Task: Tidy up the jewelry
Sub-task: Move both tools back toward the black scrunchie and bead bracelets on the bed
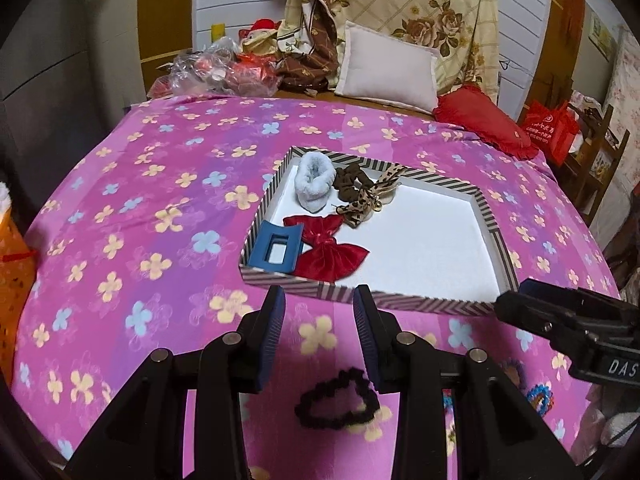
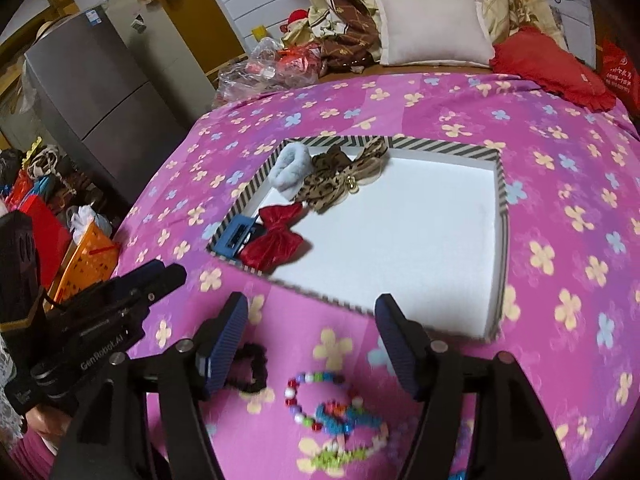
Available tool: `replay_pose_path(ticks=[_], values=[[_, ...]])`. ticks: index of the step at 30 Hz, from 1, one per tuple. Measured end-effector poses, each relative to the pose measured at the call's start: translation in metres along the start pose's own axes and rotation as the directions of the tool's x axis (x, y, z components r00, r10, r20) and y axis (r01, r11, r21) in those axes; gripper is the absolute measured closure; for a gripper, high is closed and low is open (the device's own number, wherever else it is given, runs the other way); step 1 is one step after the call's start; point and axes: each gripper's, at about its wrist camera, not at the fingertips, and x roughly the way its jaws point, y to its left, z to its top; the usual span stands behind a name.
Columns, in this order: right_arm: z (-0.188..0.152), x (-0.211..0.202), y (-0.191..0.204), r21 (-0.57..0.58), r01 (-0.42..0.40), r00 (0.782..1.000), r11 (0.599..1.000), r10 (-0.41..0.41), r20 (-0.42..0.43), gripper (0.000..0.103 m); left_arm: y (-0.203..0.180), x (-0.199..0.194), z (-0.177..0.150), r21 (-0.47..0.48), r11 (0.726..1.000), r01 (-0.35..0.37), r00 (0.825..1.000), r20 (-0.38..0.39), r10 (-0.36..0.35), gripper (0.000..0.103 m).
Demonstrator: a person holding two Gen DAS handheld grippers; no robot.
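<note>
On the pink flowered bedspread sits the striped tray, and its left side holds a pale fluffy scrunchie, a brown scrunchie, a leopard-print bow, a red velvet bow and a blue rectangular clip leaning on the near-left wall. The right half of the white floor is bare. Just in front of the tray, a black scrunchie lies beneath the left gripper, jaws spread, nothing between them. Over to the right, beaded bracelets lie on the spread under the right gripper, jaws wide apart and empty too. Beyond, a white pillow and red cushion rest near the headboard.
</note>
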Motion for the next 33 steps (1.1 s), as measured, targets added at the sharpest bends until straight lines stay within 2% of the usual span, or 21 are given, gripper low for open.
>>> replay_pose_path(ticks=[7, 17, 25, 33], values=[[-0.032, -0.027, -0.001, -0.022, 0.025, 1.0, 0.999, -0.025, 0.019, 0.033, -0.007, -0.015, -0.021, 0.004, 1.0, -0.015, 1.0, 0.004, 0.015, 0.061], [-0.066, -0.048, -0.014, -0.025, 0.043, 0.999, 0.999, -0.043, 0.006, 0.033, -0.006, -0.025, -0.048, -0.015, 1.0, 0.004, 0.999, -0.034, -0.005, 0.061], [-0.088, -0.059, -0.028, -0.024, 0.06, 0.998, 0.998, -0.06, -0.001, 0.033, 0.014, -0.022, -0.07, -0.095, 0.994, 0.052, 0.993, -0.105, -0.062, 0.061], [-0.105, -0.05, -0.029, -0.087, 0.08, 0.996, 0.993, -0.082, -0.028, 0.034, 0.036, 0.0, -0.085, -0.187, 0.982, 0.04, 0.982, -0.174, -0.073, 0.06]])
